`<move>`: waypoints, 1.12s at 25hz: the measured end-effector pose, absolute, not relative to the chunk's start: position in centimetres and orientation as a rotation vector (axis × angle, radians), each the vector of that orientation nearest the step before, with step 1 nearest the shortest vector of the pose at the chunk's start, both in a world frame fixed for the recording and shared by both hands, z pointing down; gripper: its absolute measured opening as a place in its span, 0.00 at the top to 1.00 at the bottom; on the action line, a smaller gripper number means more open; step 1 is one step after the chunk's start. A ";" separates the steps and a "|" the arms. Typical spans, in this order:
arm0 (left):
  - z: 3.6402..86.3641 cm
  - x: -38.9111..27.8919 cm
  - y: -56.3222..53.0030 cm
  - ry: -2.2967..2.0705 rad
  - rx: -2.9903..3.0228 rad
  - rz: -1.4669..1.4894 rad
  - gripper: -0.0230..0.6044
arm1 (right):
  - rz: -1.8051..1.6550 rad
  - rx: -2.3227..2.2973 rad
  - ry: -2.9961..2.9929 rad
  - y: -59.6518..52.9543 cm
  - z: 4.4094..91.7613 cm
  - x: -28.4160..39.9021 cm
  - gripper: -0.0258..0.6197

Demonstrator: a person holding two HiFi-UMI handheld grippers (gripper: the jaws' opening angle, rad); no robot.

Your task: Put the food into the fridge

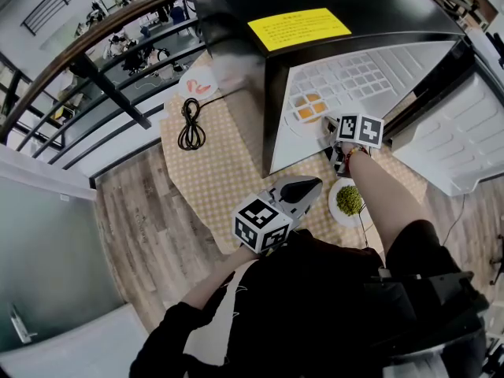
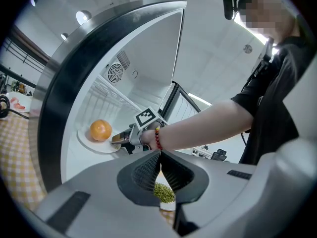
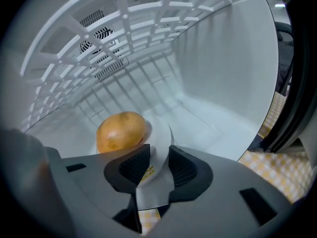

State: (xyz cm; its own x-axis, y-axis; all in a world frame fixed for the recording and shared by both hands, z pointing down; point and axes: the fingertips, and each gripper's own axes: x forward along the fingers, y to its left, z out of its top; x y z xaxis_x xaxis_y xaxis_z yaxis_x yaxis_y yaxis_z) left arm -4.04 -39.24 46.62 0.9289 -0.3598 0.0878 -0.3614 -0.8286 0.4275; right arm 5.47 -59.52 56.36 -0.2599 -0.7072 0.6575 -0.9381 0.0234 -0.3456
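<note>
Head view: checkered bench [image 1: 220, 164] on wood floor [image 1: 150, 219] carries the fridge [image 1: 331, 50]; left gripper [image 2: 159, 157] pinched together, right gripper [image 3: 154, 155] parted around plate [image 3: 161, 129].

The left gripper [image 2: 160, 158] is held level, close in front of the person, with its jaws closed together. The right arm [image 1: 383, 199] is stretched forward, and the right gripper [image 3: 158, 157] is pointed downward at a slant, with its jaws set apart.
</note>
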 end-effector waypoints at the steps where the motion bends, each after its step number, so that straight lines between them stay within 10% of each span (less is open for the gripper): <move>1: 46.6 -4.1 -39.2 -0.521 2.640 0.006 0.94 | 1.075 1.689 -2.005 -59.5 56.3 5.5 0.76; 28: 46.9 -4.5 -39.1 -0.543 2.639 0.005 0.94 | 0.860 1.712 -1.947 -59.0 56.0 5.3 0.73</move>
State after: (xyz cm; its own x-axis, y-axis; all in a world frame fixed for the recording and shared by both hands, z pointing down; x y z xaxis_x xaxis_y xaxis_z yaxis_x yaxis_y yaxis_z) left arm -4.51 -39.10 46.93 0.9229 -0.3742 0.0910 -0.3760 -0.8243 0.4232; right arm 5.32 -58.98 56.00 -0.1644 -0.7310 0.6623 -0.9819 0.0572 -0.1806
